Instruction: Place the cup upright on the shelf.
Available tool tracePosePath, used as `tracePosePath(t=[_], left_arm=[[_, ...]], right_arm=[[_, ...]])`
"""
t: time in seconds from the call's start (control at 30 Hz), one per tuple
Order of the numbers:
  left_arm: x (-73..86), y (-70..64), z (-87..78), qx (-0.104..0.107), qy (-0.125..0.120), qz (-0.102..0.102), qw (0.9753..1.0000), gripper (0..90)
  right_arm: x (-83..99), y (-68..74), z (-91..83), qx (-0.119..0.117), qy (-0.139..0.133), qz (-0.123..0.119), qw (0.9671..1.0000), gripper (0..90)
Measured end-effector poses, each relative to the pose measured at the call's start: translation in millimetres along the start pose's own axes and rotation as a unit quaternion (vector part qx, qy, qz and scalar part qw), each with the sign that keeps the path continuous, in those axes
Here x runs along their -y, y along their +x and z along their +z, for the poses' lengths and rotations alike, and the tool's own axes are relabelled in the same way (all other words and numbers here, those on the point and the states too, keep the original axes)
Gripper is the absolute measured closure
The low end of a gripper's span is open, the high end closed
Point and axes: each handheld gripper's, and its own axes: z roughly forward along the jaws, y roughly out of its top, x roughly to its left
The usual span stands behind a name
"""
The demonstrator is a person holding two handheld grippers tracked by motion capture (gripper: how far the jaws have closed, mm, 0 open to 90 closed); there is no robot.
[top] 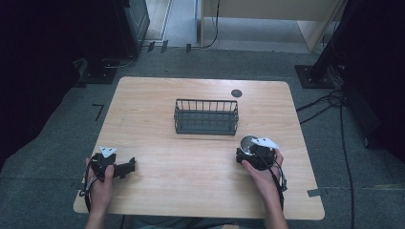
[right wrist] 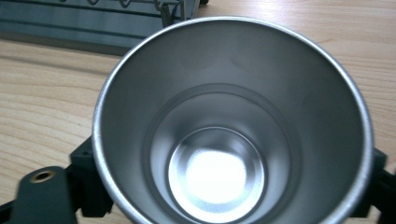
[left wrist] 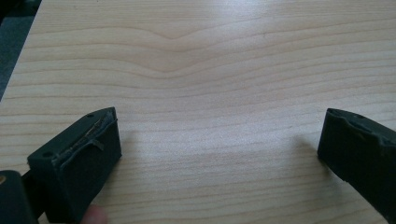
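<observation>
A steel cup (right wrist: 231, 126) is gripped by the right gripper (top: 254, 153), near the wire basket (top: 206, 117) on the bench (top: 191, 167). It is judged light, rigid, slippery; the wall suits gripping. The left gripper (left wrist: 219, 144) is held wide apart, empty.

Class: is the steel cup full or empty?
Empty: the right gripper view looks into the steel cup down to its bare, shiny bottom.

A steel cup (right wrist: 232, 126) sits gripped between the black fingers (right wrist: 88, 179) — wire basket (right wrist: 93, 23) behind.
</observation>
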Motion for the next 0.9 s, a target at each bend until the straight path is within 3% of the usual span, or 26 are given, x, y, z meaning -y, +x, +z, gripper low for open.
tracePosePath(t=[0.33, 0.9], left_arm=[[0.0, 0.0, 0.0, 0.0, 0.0, 0.0, 1.0, 0.0], [0.0, 0.0, 0.0, 0.0, 0.0, 0.0, 1.0, 0.0]], right_arm=[[-2.6, 1.1, -5.7, -0.009, -0.008, -0.003, 0.9999, 17.8], [-23.2, 14.0, -21.2, -0.027, -0.038, -0.015, 0.9988, 18.0]])
